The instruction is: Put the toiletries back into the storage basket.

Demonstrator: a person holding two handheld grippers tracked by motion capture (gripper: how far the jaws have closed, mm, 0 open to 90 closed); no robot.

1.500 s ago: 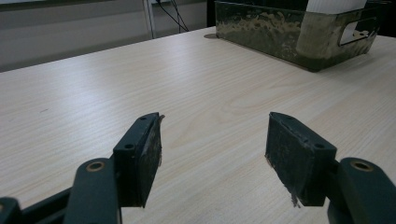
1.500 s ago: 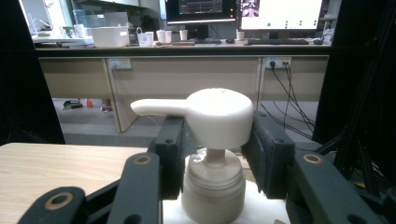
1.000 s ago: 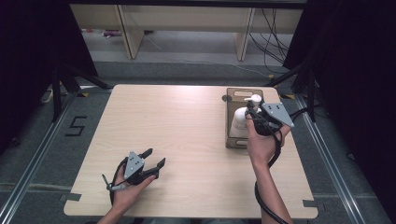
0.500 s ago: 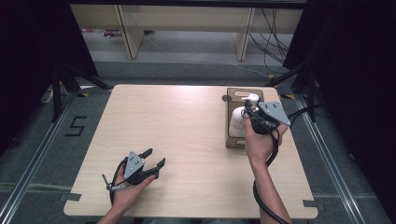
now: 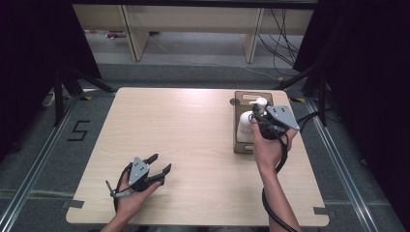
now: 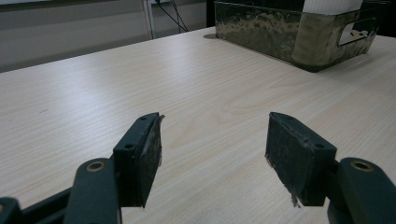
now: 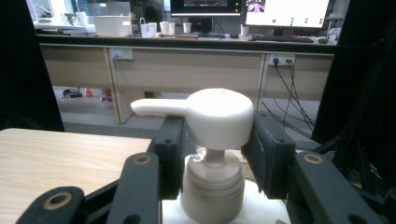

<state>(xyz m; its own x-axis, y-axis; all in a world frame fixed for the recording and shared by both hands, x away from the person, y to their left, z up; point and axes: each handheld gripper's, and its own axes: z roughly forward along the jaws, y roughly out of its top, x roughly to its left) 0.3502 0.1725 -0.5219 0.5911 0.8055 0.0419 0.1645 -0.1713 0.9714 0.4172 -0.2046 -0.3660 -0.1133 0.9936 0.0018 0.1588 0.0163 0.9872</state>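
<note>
right gripper [image 7: 217,154] closed on pump [image 7: 205,114], shifted slightly toward bin [image 5: 240,145] | left gripper [image 6: 212,154] held wide open, empty, unmoved

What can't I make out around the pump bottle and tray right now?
- Bottle body: right gripper view, cut off by the bottom edge and flanked by the jaws.
- Right gripper contact with the pump: touching or just close, cannot tell.
- Tray contents: left gripper view, hidden by its wall.
- Bottle label: high view, too small.

A "5" mark [image 5: 79,130] sits on the floor left of the table [image 5: 179,125].
</note>
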